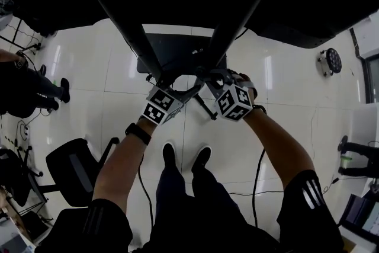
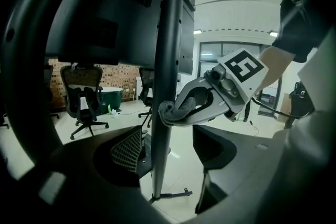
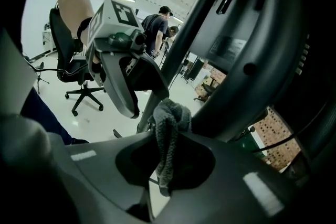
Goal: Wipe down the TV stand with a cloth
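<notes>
The black TV stand rises as two slanted poles (image 1: pixel 127 23) from a dark base (image 1: pixel 177 53) on the white floor. My right gripper (image 3: pixel 169 126) is shut on a grey cloth (image 3: pixel 167 149), and the cloth (image 2: pixel 178 108) is pressed against the side of one pole (image 2: pixel 167 60). My left gripper (image 2: pixel 165 145) is open, with that same pole standing between its jaws just below the cloth. In the head view both grippers, left (image 1: pixel 169 92) and right (image 1: pixel 219 87), meet close together in front of the base. The back of the screen (image 2: pixel 115 18) hangs overhead.
My own feet (image 1: pixel 183 157) stand just behind the base. An office chair (image 1: pixel 74 172) is at my left and more chairs (image 2: pixel 84 92) stand farther off. People stand nearby (image 1: pixel 35 89), (image 3: pixel 157 26). Cables (image 1: pixel 257 181) trail on the floor at my right.
</notes>
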The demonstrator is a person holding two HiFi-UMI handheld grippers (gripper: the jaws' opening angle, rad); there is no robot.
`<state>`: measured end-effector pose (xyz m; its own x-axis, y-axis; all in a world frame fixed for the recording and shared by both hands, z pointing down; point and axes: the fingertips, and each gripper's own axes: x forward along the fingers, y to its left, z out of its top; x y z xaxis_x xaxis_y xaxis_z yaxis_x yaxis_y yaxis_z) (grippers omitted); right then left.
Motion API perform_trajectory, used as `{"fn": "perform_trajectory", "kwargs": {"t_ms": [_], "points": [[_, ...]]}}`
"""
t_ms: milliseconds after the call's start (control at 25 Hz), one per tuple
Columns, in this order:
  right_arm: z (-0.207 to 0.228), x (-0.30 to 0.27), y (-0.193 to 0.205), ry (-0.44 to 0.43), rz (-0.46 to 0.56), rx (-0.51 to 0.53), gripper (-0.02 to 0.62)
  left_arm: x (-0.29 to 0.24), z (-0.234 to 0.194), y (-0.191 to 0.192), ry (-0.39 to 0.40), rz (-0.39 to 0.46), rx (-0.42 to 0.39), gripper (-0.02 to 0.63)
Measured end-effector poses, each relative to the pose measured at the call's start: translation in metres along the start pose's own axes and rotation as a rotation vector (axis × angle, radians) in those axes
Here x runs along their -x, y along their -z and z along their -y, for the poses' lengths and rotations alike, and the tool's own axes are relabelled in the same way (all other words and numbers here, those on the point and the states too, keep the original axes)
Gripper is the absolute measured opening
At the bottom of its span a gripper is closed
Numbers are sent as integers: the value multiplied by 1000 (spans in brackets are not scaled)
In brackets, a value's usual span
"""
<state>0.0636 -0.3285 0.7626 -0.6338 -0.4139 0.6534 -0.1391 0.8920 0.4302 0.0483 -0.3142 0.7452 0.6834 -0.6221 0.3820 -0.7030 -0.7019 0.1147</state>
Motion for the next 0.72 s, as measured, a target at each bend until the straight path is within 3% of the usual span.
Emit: {"fn": "perform_trajectory", "kwargs": {"t_ms": [720], "points": [[-78, -116, 117, -62, -134, -27, 23, -65, -31, 152, 6, -112, 111, 331]]}}
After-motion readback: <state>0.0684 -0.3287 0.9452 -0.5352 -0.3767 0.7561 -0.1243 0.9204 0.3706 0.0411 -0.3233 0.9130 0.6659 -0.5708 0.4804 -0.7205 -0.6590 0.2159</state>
